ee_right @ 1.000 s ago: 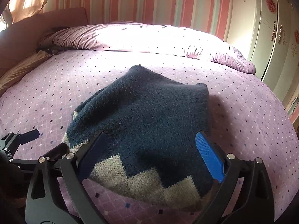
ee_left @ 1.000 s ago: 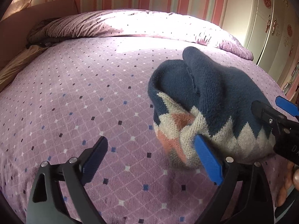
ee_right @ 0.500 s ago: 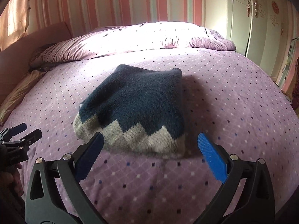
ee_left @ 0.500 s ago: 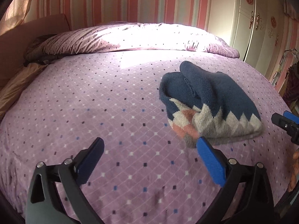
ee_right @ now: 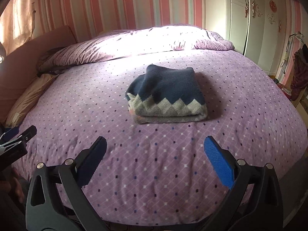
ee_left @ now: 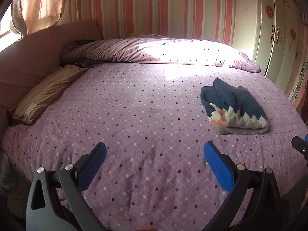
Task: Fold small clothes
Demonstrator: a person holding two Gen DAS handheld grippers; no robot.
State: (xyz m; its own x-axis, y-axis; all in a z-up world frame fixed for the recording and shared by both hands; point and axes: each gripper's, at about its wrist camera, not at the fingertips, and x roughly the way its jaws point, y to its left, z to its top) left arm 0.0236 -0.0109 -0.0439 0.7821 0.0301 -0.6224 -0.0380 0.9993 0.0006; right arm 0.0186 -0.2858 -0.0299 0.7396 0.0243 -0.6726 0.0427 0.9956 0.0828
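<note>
A small navy sweater point(ee_right: 167, 94) with a grey and white zigzag band and a bit of orange lies folded in a compact bundle on the purple dotted bed; it also shows in the left wrist view point(ee_left: 233, 106) at the right. My left gripper point(ee_left: 155, 157) is open and empty, well short of the sweater and to its left. My right gripper point(ee_right: 155, 154) is open and empty, directly in front of the sweater with a stretch of bedspread between. The left gripper's tip shows at the left edge of the right wrist view point(ee_right: 18, 136).
A rolled purple duvet point(ee_right: 134, 42) lies across the far side of the bed. A tan pillow point(ee_left: 46, 88) rests against the pink headboard point(ee_left: 38, 44) at the left. White wardrobe doors point(ee_right: 256, 25) stand at the right. Clothes hang at the far right point(ee_right: 299, 69).
Both grippers have drawn back and up from the sweater, which now lies farther away on the bed. The folded sweater has stayed in place.
</note>
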